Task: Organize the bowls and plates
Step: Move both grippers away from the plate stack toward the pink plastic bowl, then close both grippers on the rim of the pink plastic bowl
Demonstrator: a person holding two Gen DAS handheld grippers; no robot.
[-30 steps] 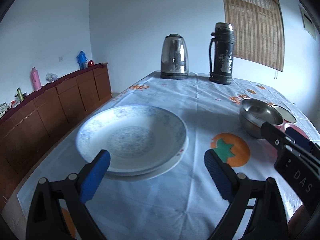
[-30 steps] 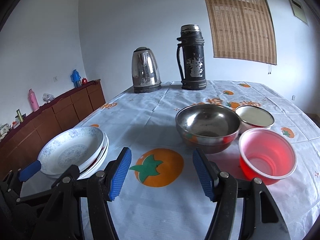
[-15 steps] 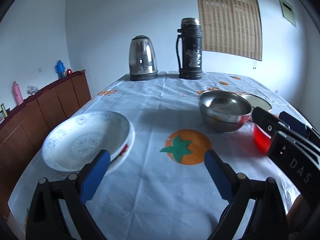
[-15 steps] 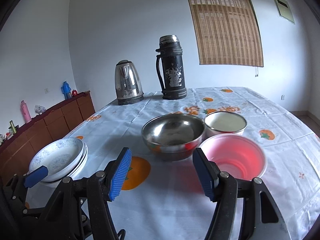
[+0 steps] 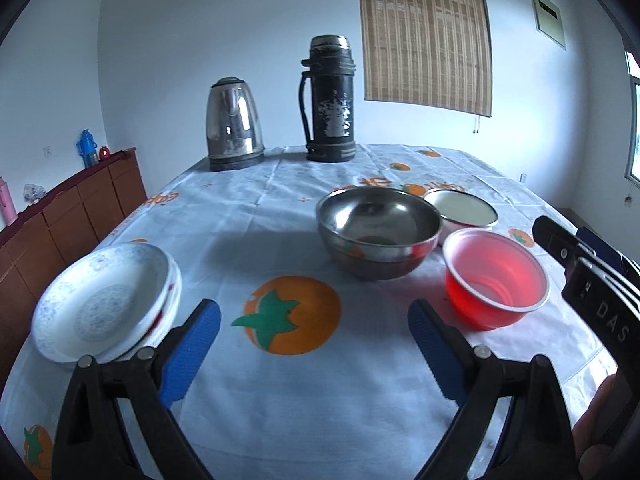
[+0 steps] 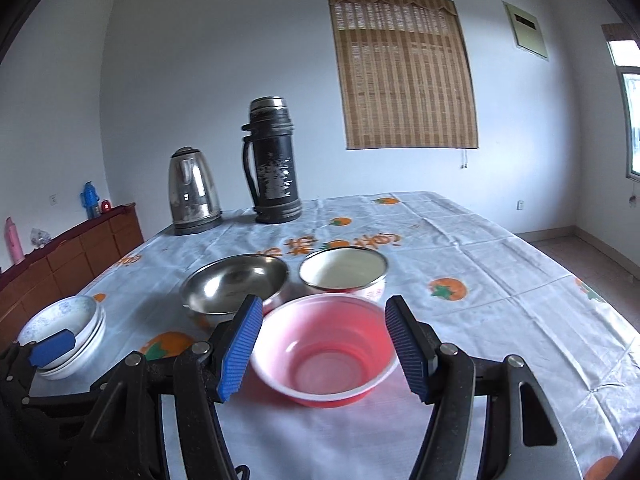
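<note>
The red bowl [image 6: 326,354] sat framed between our right gripper's [image 6: 324,350] parted, empty jaws; our left gripper [image 5: 314,354] hung open over the tablecloth [image 5: 280,400].

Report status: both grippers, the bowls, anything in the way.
Left gripper open, empty. Right gripper open, lined up on red bowl, not gripping. Steel bowl close behind it. Plates stacked left.
</note>
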